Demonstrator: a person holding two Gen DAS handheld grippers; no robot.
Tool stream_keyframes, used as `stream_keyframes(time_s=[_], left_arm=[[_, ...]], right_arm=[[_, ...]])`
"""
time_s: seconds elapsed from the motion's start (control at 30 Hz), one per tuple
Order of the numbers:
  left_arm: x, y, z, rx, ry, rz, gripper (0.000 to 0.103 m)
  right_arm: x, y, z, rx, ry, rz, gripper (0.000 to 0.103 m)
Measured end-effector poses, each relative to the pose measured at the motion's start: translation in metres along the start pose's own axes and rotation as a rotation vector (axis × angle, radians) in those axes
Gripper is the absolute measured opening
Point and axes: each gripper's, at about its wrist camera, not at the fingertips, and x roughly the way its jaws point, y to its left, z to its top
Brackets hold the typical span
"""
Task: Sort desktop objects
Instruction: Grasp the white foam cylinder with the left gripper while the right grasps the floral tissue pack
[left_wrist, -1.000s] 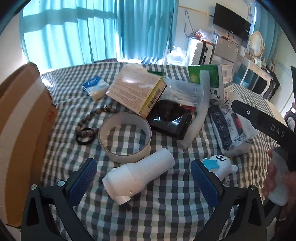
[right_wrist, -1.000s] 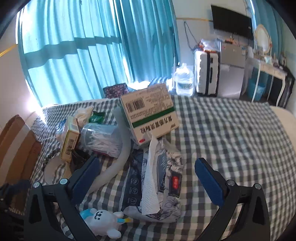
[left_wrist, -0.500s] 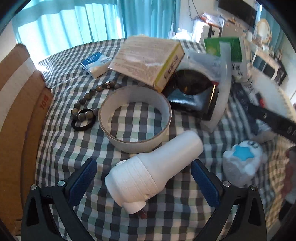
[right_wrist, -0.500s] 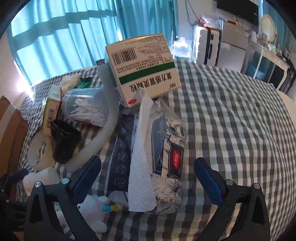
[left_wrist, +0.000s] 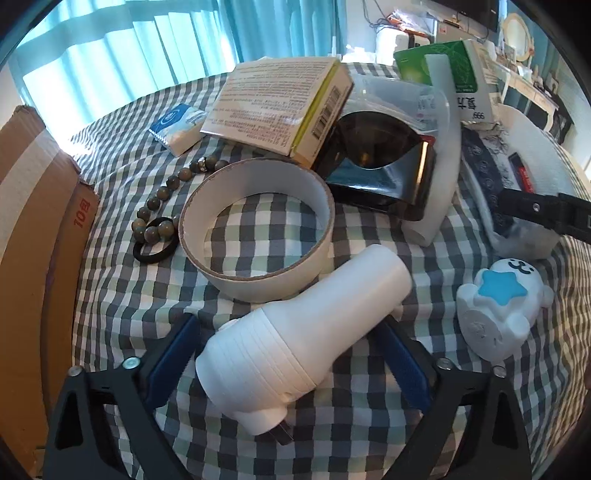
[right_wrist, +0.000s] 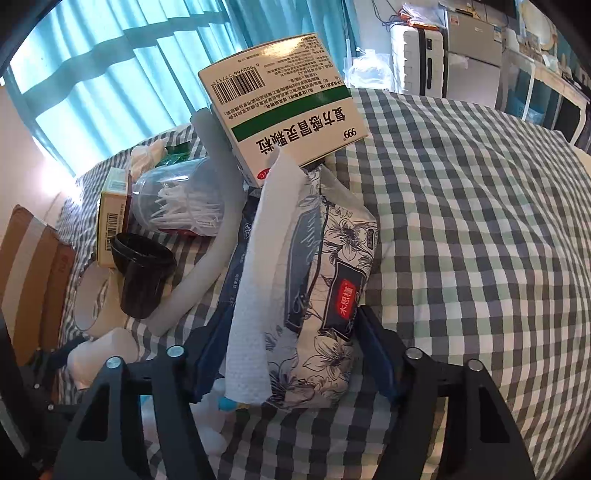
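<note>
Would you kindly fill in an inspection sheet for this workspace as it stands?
Surface: checked cloth, bare on its right half.
Job's things: white bottle lying on its side; tissue pack with a sheet pulled out.
Clutter: tape ring, bead bracelet, black cup, medicine box, seal toy, cardboard box.
Grippers: left gripper jaws straddle the bottle; right gripper jaws flank the tissue pack; contact unclear.
Cables: nothing seen.
Surroundings: teal curtains, suitcase.
</note>
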Motion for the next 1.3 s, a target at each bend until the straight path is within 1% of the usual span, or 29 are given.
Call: stream_keyframes(time_s=[0.1,0.13,0.17,0.2,0.23,0.33,0.5,0.53,0.6,0.63,0.73,0.83,0.87,0.93,1.07,1.13,1.23,1.3], left_arm=[[-0.003,0.001,0.0,-0.007,-0.002,0.014,0.073],[-0.003,0.001,-0.001,-0.011,-0.003,0.018,0.064],[-0.005,0.002,-0.001,-0.014,-0.001,0.016,0.061],[-0.006,0.002,-0.002,-0.016,0.002,0.013,0.06],[-0.006,0.002,-0.003,-0.015,0.005,0.015,0.059],[-0.007,-0.001,-0.005,0.003,0.021,0.019,0.058],[-0.017,-0.017,-0.01,0.045,0.057,-0.043,0.058],[-0.017,-0.02,-0.009,0.052,0.053,-0.042,0.058],[-0.015,-0.025,-0.006,0.062,0.044,-0.015,0.063],[-0.013,-0.026,-0.003,0.051,0.036,-0.001,0.065],[-0.011,-0.024,0.0,0.013,0.014,-0.008,0.065],[-0.013,-0.026,0.0,0.02,0.004,0.001,0.055],[-0.014,-0.028,0.001,0.029,0.002,0.014,0.054],[-0.016,-0.028,0.0,0.024,-0.005,0.034,0.054],[-0.019,-0.022,-0.004,-0.033,-0.001,0.023,0.053],[-0.022,-0.023,-0.006,-0.042,-0.003,0.033,0.053],[-0.028,-0.023,-0.011,-0.049,-0.004,0.05,0.053],[-0.029,-0.02,-0.013,-0.062,-0.001,0.05,0.053]], right_arm=[[0.0,0.001,0.0,0.003,-0.001,0.002,0.062],[-0.001,0.0,0.001,0.006,-0.001,0.004,0.061],[-0.001,-0.001,0.001,0.01,0.0,0.008,0.058],[-0.002,-0.002,0.002,0.015,0.0,0.014,0.055],[-0.003,-0.003,0.002,0.02,0.002,0.019,0.054],[-0.006,-0.01,0.003,0.032,0.012,0.029,0.053],[-0.007,-0.01,0.003,0.038,0.022,0.034,0.053],[-0.007,-0.009,0.004,0.039,0.022,0.034,0.053],[-0.007,-0.01,0.004,0.041,0.023,0.034,0.053],[-0.007,-0.009,0.003,0.041,0.024,0.035,0.053],[-0.006,-0.009,0.003,0.043,0.024,0.036,0.053],[-0.005,-0.009,0.003,0.047,0.024,0.04,0.053],[-0.005,-0.009,0.003,0.047,0.024,0.04,0.053],[-0.004,-0.008,0.003,0.045,0.023,0.037,0.053],[0.002,-0.008,0.003,0.051,0.022,0.035,0.053],[0.003,-0.005,0.002,0.041,0.017,0.03,0.053],[0.003,-0.003,0.001,0.028,0.013,0.021,0.051],[0.001,-0.004,0.0,0.036,0.005,0.031,0.044]])
